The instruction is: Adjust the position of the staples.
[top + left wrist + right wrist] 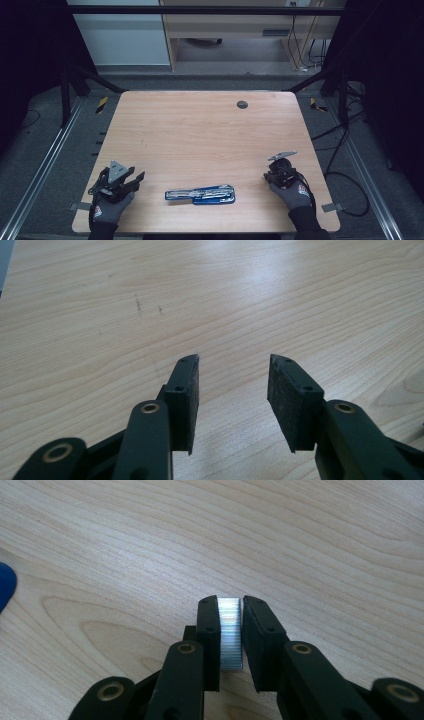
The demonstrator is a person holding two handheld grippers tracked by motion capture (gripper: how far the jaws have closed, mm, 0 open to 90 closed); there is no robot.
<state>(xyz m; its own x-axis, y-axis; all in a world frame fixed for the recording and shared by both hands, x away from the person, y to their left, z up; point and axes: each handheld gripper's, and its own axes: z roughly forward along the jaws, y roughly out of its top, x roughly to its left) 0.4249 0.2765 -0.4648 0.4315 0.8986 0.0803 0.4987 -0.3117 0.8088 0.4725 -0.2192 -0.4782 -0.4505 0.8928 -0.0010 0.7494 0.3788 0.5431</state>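
Observation:
A blue stapler [200, 195], opened out flat with its metal parts showing, lies near the front edge of the wooden table [200, 130]. To its right, my right gripper [269, 176] is shut on a short silver strip of staples [230, 635], held upright between the pads [208, 630] just above the wood. A blue corner of the stapler [5, 585] shows at the left edge of the right gripper view. My left gripper [136, 176] rests at the front left of the table. Its jaws stand open [234, 362] with only bare wood between them.
A dark round grommet [242, 104] sits near the table's far edge. Black frame posts stand at both sides, and cables [340, 150] trail on the floor to the right. A light cabinet [225, 25] stands beyond the table.

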